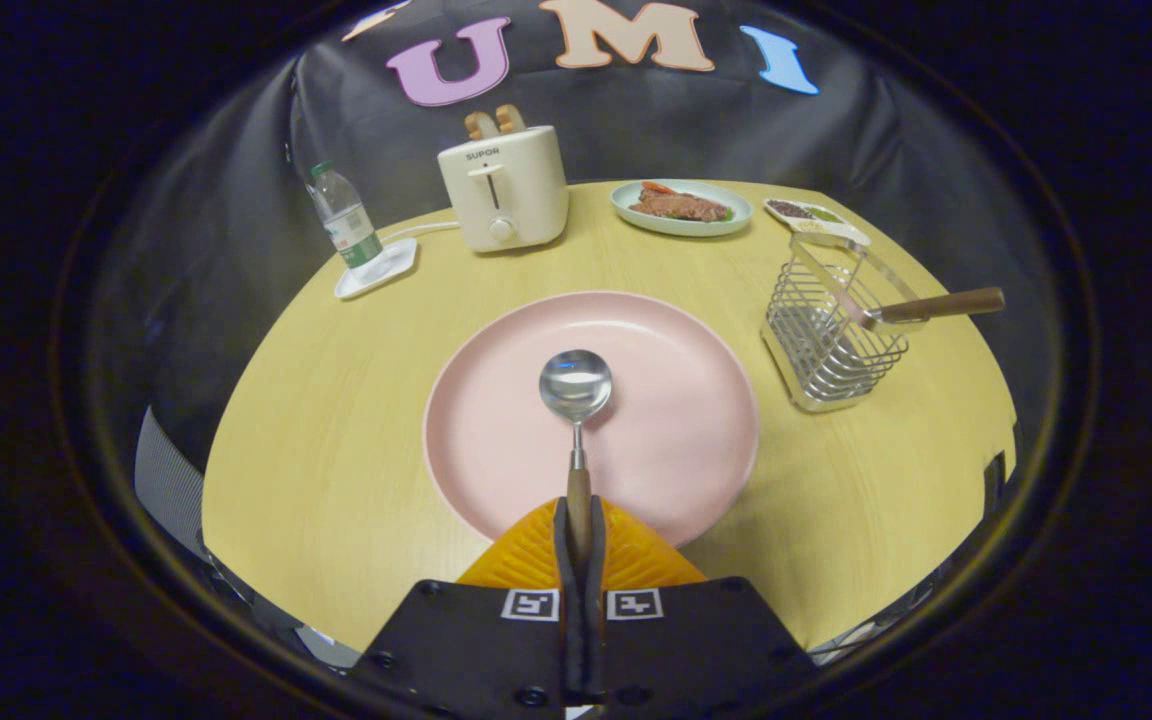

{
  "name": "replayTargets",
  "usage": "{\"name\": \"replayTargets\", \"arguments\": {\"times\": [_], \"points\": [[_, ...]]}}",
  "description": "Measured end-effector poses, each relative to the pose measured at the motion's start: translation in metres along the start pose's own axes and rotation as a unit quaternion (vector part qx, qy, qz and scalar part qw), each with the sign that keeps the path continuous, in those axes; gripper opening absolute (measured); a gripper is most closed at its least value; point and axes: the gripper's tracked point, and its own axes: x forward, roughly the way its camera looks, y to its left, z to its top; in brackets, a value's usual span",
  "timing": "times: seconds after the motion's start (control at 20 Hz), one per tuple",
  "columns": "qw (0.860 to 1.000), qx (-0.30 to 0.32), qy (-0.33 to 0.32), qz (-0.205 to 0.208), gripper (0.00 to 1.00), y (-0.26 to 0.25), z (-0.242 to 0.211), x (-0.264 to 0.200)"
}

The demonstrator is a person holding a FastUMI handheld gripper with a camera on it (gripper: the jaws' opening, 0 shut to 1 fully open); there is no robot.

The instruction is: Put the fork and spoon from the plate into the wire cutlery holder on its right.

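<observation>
The toaster (504,188) bears the brand name "SUPOR" on its front.

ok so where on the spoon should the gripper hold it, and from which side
By the wooden handle, from its tail end along its length. The spoon points straight away from the gripper, bowl out over the pink plate, and the fingers are already shut on that handle. The round, slick bowl would be a poor grip.

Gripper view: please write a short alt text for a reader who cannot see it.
The gripper is shut on the wooden handle of a spoon, held over a pink plate on a round wooden table. To the plate's right, a wire cutlery holder already holds a fork.
</observation>
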Motion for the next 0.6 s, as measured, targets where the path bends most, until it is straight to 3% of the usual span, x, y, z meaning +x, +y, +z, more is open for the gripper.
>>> {"name": "replayTargets", "arguments": {"times": [0.6], "points": [[0.999,0.02,-0.028,-0.011,0.03,-0.068,0.051,-0.072]]}}
